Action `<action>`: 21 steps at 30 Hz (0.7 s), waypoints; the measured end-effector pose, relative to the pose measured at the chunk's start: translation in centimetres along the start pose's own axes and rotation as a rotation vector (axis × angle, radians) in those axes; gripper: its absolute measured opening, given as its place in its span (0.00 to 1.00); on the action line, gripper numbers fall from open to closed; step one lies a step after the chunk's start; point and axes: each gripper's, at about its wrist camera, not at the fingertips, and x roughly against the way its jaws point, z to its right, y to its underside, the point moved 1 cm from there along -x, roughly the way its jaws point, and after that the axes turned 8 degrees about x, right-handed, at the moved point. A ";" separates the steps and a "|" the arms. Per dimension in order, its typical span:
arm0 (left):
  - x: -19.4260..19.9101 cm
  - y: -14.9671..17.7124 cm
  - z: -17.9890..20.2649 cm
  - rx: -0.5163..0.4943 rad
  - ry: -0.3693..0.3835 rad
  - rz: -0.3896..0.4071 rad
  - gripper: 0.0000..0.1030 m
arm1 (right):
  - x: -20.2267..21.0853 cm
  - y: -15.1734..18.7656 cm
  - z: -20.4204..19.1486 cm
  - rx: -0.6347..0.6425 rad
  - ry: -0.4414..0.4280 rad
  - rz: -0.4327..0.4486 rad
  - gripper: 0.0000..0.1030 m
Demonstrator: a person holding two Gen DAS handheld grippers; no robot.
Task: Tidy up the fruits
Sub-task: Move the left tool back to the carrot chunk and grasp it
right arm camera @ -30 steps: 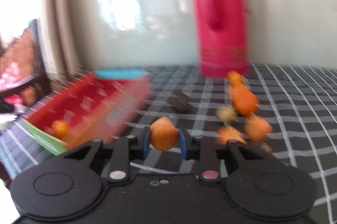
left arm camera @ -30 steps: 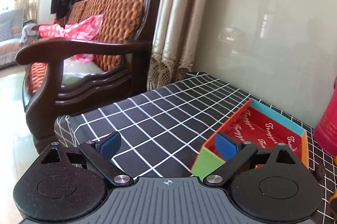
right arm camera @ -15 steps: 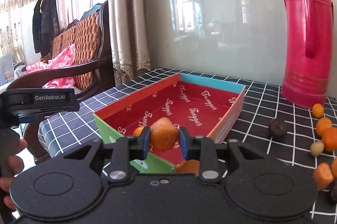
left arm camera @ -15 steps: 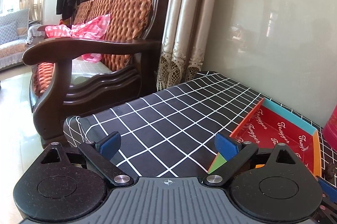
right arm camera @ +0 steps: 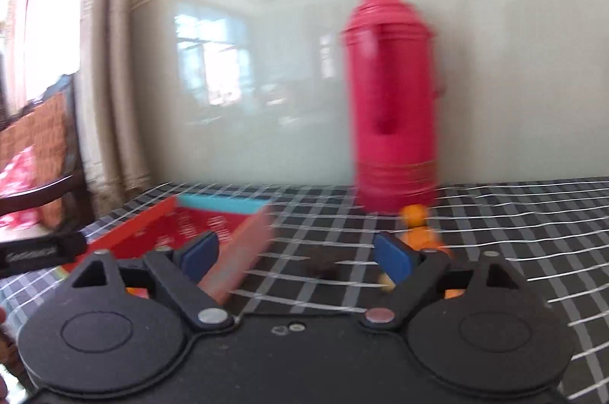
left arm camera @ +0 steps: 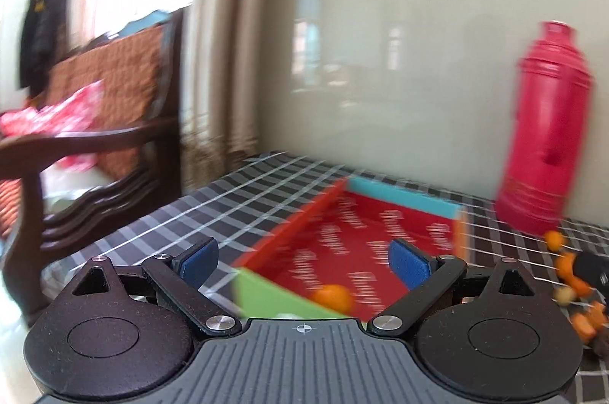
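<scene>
A red box (left arm camera: 365, 233) with a blue far wall and a green near wall lies on the checked table. An orange fruit (left arm camera: 333, 296) lies in its near corner. My left gripper (left arm camera: 302, 261) is open and empty just before the box. My right gripper (right arm camera: 295, 253) is open and empty, above the box's right wall (right arm camera: 239, 252). Several orange fruits (right arm camera: 415, 217) and a dark fruit (right arm camera: 323, 261) lie on the cloth right of the box; they also show in the left wrist view (left arm camera: 567, 267). Both views are blurred.
A tall red thermos (right arm camera: 392, 107) stands at the back by the glossy wall, also seen in the left wrist view (left arm camera: 544, 137). A wooden armchair (left arm camera: 95, 145) with a pink cloth stands left of the table. Curtains (left arm camera: 224, 61) hang behind it.
My right gripper has opened and let go of the orange fruit, then swung right toward the thermos. My left gripper has turned right, so the box and thermos are now ahead.
</scene>
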 end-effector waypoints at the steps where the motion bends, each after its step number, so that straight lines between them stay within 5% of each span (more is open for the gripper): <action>1: 0.3 0.3 1.2 -0.025 0.040 0.002 0.93 | 0.3 0.1 1.2 -0.008 0.057 0.003 0.89; 7: 0.9 2.6 8.6 -0.150 0.253 -0.072 0.93 | 1.9 1.3 7.8 -0.089 0.354 -0.015 0.94; 13: 0.9 5.1 14.5 -0.245 0.344 -0.128 0.92 | 2.8 2.6 11.8 -0.112 0.599 -0.057 0.94; 21: 1.0 7.2 19.1 -0.310 0.390 -0.160 0.92 | 3.3 3.7 14.2 -0.111 0.648 -0.076 0.94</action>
